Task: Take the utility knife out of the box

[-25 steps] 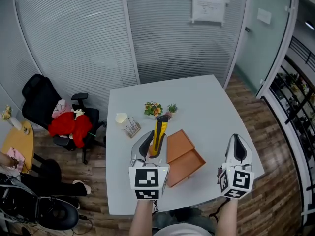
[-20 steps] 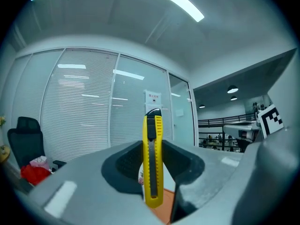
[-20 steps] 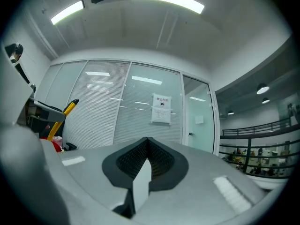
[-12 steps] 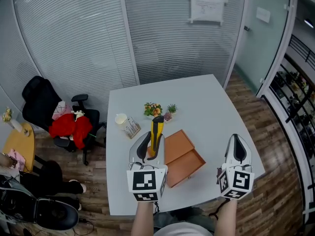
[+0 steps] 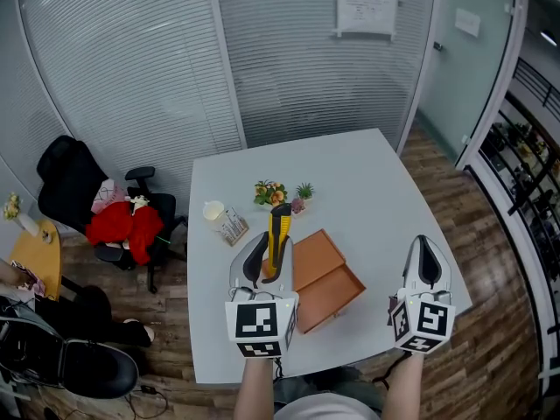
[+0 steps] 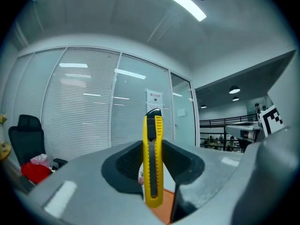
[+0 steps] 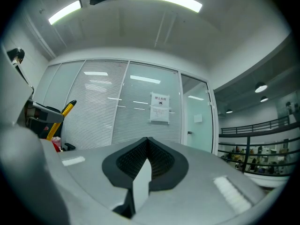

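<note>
Filling the middle of the head view, the white table [image 5: 367, 182] has its near edge partly hidden behind the two grippers and the person's forearms. A black office chair [image 5: 74, 186] with red cloth heaped on it stands off the table's left side. On the table lies the open orange box [image 5: 328, 283], and its near left corner is covered by the left gripper [image 5: 268, 261]. That gripper's jaws are clamped on the yellow utility knife [image 6: 153, 165], which stands upright between them, raised clear of the box. The knife's black-tipped end points up, and its lower end sinks out of sight between the pads. Whether any blade is out cannot be made out. The right gripper [image 7: 147, 162] hangs over the table's right corner, well apart from the box, with its jaws pressed together on nothing. Beyond the box stand a pale cup [image 5: 214, 210] and some small potted plants [image 5: 272, 192], too small to make out in detail.
</note>
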### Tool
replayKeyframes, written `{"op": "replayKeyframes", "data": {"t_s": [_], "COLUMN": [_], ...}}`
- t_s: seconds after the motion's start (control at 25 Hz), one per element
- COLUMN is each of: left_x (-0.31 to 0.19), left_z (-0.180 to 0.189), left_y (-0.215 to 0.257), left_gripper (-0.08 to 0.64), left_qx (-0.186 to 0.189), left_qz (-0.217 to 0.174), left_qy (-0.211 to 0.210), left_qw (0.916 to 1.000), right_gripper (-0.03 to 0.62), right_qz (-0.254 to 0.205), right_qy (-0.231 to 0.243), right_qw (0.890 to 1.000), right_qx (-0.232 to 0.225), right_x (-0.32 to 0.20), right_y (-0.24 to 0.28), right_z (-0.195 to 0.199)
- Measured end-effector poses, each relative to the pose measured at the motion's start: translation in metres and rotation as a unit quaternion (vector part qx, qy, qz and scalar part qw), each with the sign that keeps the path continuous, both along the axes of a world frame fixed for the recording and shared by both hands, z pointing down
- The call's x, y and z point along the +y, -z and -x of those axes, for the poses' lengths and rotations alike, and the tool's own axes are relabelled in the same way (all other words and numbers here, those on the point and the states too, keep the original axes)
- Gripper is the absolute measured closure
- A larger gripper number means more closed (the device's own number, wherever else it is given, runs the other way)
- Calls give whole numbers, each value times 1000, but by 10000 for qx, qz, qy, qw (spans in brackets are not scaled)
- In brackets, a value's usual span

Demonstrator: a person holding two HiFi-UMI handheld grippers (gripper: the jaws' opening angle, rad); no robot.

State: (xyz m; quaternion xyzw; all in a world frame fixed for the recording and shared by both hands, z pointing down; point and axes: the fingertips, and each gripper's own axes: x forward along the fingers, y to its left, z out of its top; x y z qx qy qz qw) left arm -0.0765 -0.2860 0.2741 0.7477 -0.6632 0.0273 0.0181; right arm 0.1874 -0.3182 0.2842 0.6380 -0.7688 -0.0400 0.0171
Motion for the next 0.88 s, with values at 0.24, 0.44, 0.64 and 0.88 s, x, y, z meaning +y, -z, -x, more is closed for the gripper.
{"op": "replayKeyframes", "data": {"t_s": [0.24,0.44,0.64,0.88], "left_x": [-5,-6,-9,-10], "left_z": [-2,-3,-4,-4], "left_y": [2,2,2,3], "left_gripper": [431,431,431,431], "left_qx": [-58,-65,-75,-41], "left_qz": [-22,-16,-38,-45], "left_qy": [-6,-9,11,-5], "left_qw": [10000,10000,10000,10000], "right_gripper": [566,566,566,566], "right_qz": [23,27,41,36], "right_qy": [-10,-23,-38,-53], "right_qw": [10000,10000,10000,10000], "right_qx": [26,39,41,45], "right_x": [-5,-7,-10,-12], "right_y": [0,1,-2,-2], "right_z": [-3,-4,-6,-6]}}
